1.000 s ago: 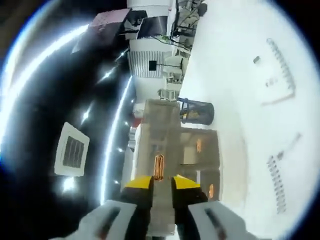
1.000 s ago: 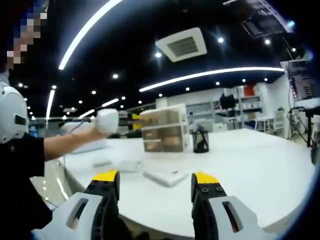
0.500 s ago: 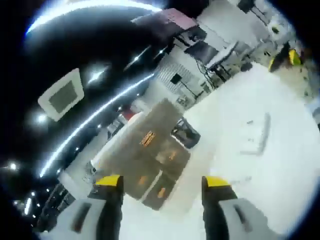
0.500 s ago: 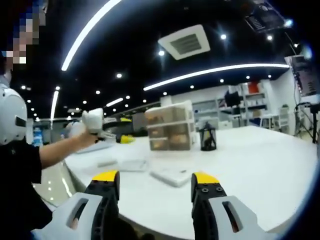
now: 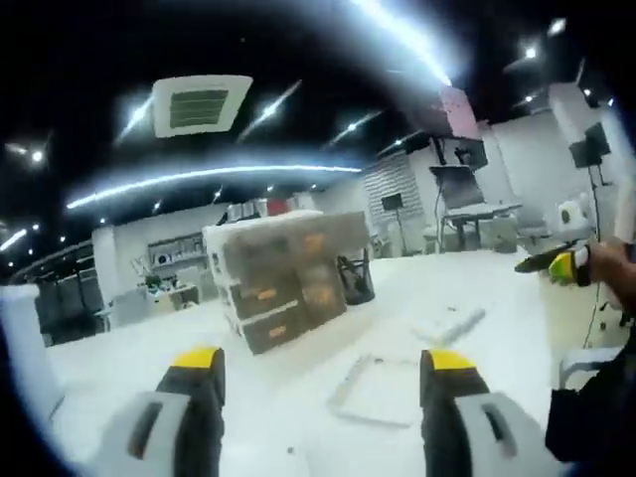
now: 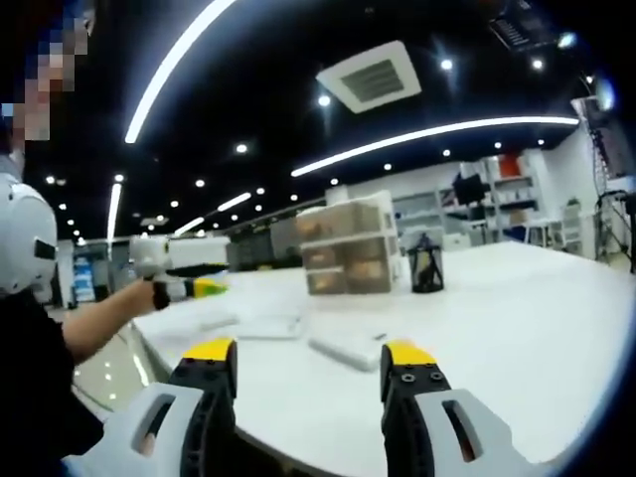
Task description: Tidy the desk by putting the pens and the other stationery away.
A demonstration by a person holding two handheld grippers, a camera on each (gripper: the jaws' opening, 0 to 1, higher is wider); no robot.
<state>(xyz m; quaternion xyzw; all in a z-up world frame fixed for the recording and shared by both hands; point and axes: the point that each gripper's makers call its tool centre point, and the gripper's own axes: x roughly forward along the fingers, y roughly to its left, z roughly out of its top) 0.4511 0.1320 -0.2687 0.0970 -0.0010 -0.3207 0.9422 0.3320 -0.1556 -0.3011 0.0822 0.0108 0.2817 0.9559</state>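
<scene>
Two grippers, both with jaws spread wide and nothing between them. Left gripper point(image 5: 323, 373) rises from 6 o'clock in the left gripper view, yellow tips well apart, hovering above the white desk point(image 5: 298, 328). Right gripper point(image 6: 308, 363) likewise at 6 o'clock in the right gripper view, released, above the near edge of the desk point(image 6: 517, 328).

Translucent drawer unit point(image 5: 283, 278) stands on the desk at about 11 o'clock from the left gripper's tips, orange items blurred inside its drawers. Black mesh pen cup point(image 5: 355, 278) sits just beside the unit, on its 3 o'clock side; contents too blurred to tell. Flat white stationery pieces point(image 5: 373, 388) lie on the desk between the left tips, and another pale piece point(image 5: 447, 326) lies at 1 o'clock from them.

In the right gripper view, the drawer unit point(image 6: 348, 256) is at 12 o'clock from the tips, pen cup point(image 6: 425, 266) just beside it at 3 o'clock. A flat white pad point(image 6: 343, 348) lies near the tips at 12 o'clock, another flat item point(image 6: 268, 326) at 11 o'clock. A person's arm point(image 6: 84, 333) reaches in from 9 o'clock, holding the left gripper point(image 6: 184, 286) over the desk's far edge.
</scene>
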